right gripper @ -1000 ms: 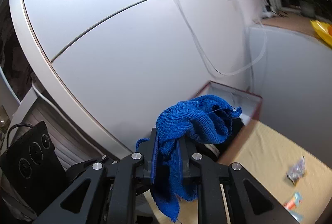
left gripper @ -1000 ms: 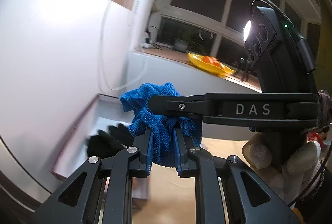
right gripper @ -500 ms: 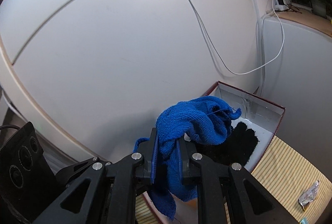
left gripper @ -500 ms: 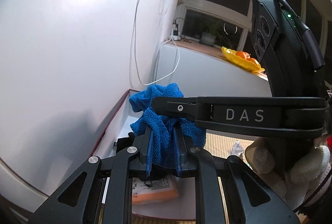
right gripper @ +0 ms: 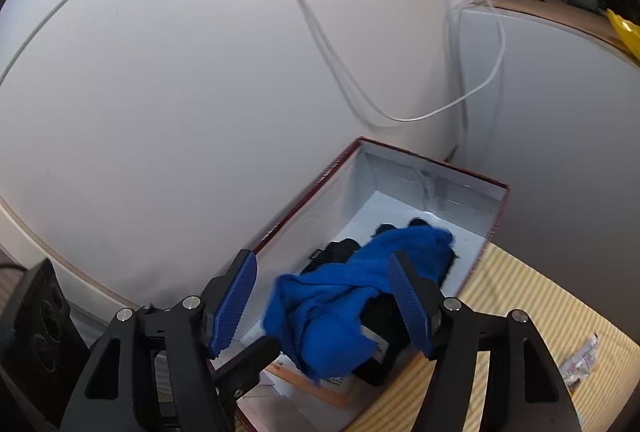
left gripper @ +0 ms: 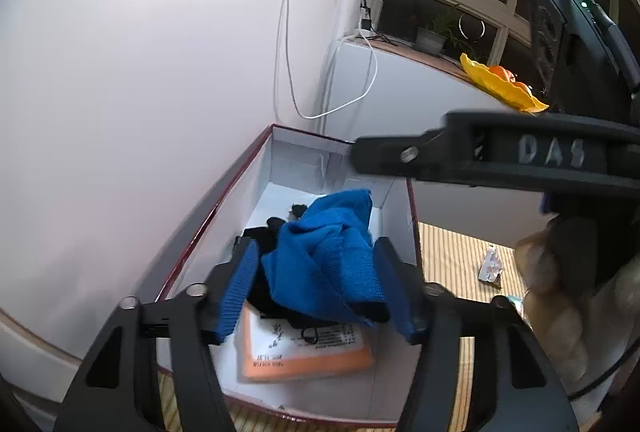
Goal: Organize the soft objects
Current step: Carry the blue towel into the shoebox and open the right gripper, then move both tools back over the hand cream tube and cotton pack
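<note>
Fingers (left gripper: 236, 296) of left gripper (left gripper: 316, 288) opening, blue towel (left gripper: 324, 252) loose between them, lower centre, dropping into box (left gripper: 224, 200). Release step; next, I judge: withdraw clear. Right view: right gripper (right gripper: 324, 306) fingers (right gripper: 234, 302) opening too, towel lower centre over box. Count: one towel, one box, one black glove (left gripper: 264, 236), one orange packet (left gripper: 304, 360).

Your blue cloth (left gripper: 328, 256) looks like rough, matt terry, lying inside the box (left gripper: 224, 200), whose smooth white card walls carry a glossy maroon rim; beside the box, ribbed woven matting (left gripper: 452, 256).
</note>
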Demonstrator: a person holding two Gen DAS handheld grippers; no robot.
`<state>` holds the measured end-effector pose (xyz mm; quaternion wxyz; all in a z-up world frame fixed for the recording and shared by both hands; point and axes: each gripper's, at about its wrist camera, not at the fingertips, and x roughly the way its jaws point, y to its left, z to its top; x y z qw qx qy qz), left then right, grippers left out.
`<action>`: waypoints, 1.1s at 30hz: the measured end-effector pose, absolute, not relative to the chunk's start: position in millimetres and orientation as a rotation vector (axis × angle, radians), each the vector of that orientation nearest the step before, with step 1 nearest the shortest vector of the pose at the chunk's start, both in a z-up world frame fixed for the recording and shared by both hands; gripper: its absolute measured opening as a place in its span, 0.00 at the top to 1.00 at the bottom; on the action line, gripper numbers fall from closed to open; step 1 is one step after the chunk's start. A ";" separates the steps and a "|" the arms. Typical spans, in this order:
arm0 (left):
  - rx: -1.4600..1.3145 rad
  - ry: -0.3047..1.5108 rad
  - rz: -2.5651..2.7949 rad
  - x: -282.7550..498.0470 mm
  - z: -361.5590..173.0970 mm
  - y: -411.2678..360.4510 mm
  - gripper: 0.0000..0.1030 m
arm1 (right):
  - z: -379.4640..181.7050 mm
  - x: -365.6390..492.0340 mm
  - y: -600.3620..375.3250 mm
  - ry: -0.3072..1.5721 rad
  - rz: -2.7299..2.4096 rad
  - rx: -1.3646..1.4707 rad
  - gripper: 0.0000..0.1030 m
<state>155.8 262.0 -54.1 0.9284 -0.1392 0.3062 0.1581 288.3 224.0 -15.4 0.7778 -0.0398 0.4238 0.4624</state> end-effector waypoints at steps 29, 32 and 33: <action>-0.205 0.581 0.071 96.6 -17.8 126.8 0.40 | 5.6 198.9 -17.8 0.708 0.538 -0.174 0.35; -0.190 0.596 0.039 96.6 -21.3 111.3 0.40 | 1.5 187.7 -37.6 0.690 0.507 -0.198 0.35; -0.188 0.603 0.027 97.0 -22.6 106.5 0.40 | 0.3 185.7 -42.5 0.691 0.503 -0.200 0.35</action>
